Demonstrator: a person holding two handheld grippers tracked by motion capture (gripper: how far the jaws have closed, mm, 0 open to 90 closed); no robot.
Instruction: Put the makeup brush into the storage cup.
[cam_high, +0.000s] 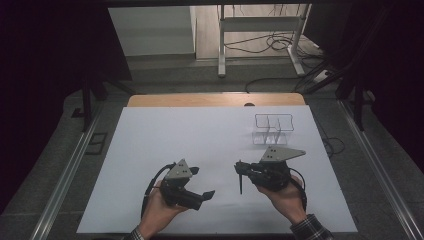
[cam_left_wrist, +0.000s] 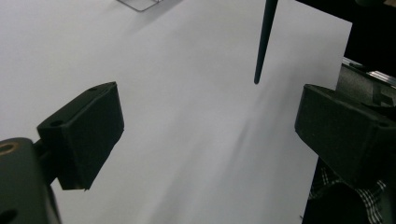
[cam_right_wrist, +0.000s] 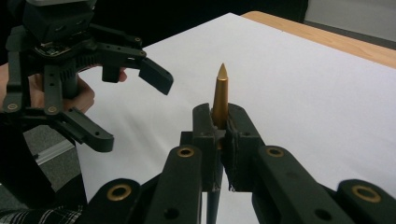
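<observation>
My right gripper (cam_high: 242, 171) (cam_right_wrist: 219, 125) is shut on a slim dark pen (cam_high: 240, 185) with a gold pointed end (cam_right_wrist: 221, 91). The pen runs crosswise through the jaws; its dark tapered end (cam_left_wrist: 263, 44) hangs toward the white sheet (cam_high: 200, 135), near the sheet's front. My left gripper (cam_high: 202, 182) (cam_left_wrist: 210, 126) (cam_right_wrist: 133, 109) is to the left of the pen, open wide, with nothing between its fingers. It faces the pen with a gap between them.
A clear plastic organizer (cam_high: 272, 129) with compartments stands at the back right of the sheet, behind the right gripper. The wooden table edge (cam_high: 215, 99) shows beyond the sheet. A metal stand (cam_high: 260, 30) and cables lie on the floor farther back.
</observation>
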